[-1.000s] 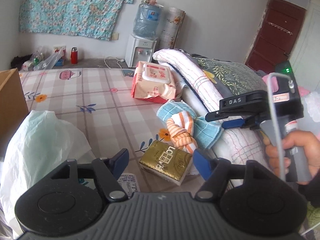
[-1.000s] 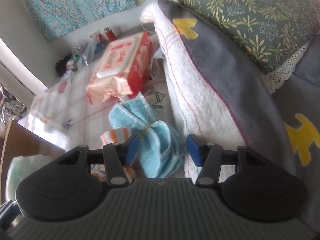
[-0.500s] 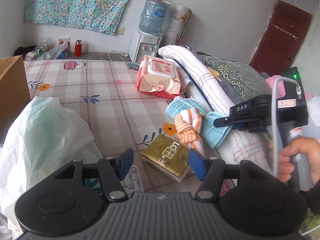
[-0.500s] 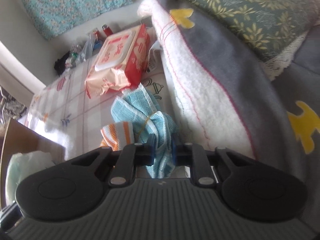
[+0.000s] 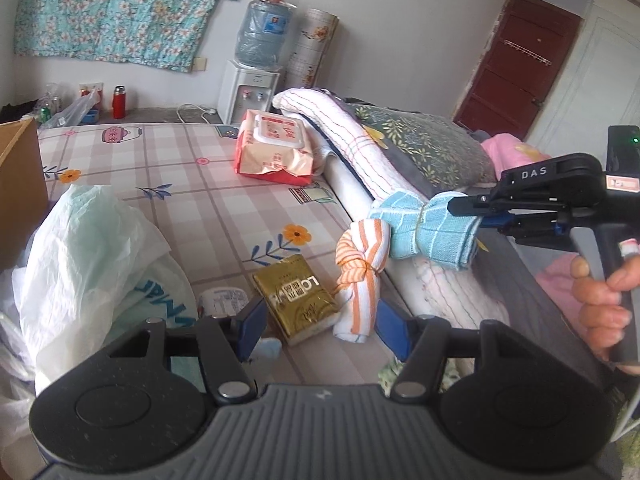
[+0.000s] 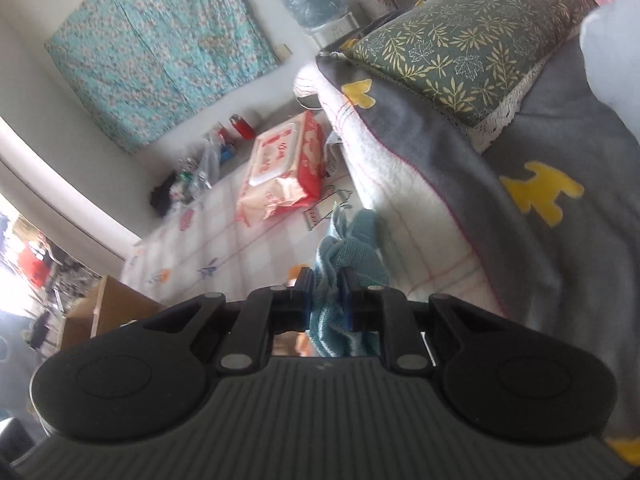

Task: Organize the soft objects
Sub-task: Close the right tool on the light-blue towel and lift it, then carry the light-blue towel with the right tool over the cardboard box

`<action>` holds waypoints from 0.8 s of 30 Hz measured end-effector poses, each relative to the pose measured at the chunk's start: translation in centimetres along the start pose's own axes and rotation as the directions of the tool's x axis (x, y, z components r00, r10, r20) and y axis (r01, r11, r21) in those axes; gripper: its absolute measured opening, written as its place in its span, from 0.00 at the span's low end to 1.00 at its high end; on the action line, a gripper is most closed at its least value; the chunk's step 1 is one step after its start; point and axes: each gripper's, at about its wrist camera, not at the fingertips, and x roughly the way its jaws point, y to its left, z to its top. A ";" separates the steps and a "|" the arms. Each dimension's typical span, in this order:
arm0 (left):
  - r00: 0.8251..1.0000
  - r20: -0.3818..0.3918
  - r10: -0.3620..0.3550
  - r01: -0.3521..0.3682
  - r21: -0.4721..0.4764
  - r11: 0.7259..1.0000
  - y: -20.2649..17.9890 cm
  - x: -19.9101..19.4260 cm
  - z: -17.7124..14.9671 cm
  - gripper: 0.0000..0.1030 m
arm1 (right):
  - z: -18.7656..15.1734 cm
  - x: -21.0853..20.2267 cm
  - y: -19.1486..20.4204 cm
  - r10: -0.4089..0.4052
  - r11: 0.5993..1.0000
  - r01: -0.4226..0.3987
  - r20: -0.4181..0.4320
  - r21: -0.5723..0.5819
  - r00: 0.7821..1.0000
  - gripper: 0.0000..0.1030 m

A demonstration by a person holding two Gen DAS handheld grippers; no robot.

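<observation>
My right jaws [image 6: 326,294] are pinched tight on the blue cloth [image 5: 430,230], a soft terry bundle cinched at its middle like a bow, held clear of the bed. From my left wrist view it flares on both sides of the tie, with one end clamped in the black fingers [image 5: 466,203] of my right jaws; my right hand [image 5: 604,300] grips the handle. From my right wrist view only a crumpled blue tuft shows between the pads.

My left jaws [image 5: 320,322] stand partly apart with nothing between them, over the checked, flower-printed bed sheet [image 5: 168,200]. Just ahead of them lie the orange-striped cloth [image 5: 362,270], knotted and lumpy, and a flat gold tissue pack [image 5: 296,296], touching each other. A crinkled white plastic bag [image 5: 80,248] sits to the left. Only the left view shows these. Both views show the glossy wet-wipes pack [image 5: 276,148] beside the rolled white blanket [image 5: 348,148] and the leaf-patterned pillow [image 6: 460,48].
</observation>
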 end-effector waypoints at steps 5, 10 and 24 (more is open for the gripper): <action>1.000 -0.015 -0.020 0.020 0.016 1.000 0.2 -1.1 -0.9 0.60 | -2.5 -1.8 0.0 0.093 0.992 -0.092 -0.013 0.085 0.996 0.13; 1.000 -0.017 -0.026 0.026 0.008 1.000 0.7 -2.1 -1.4 0.60 | -3.2 -3.1 1.5 0.140 0.986 -0.140 0.006 0.086 0.990 0.13; 1.000 -0.011 0.000 0.000 0.006 1.000 1.0 -3.4 -2.3 0.60 | -0.9 -6.5 5.8 0.228 0.974 -0.228 0.077 -0.009 0.971 0.13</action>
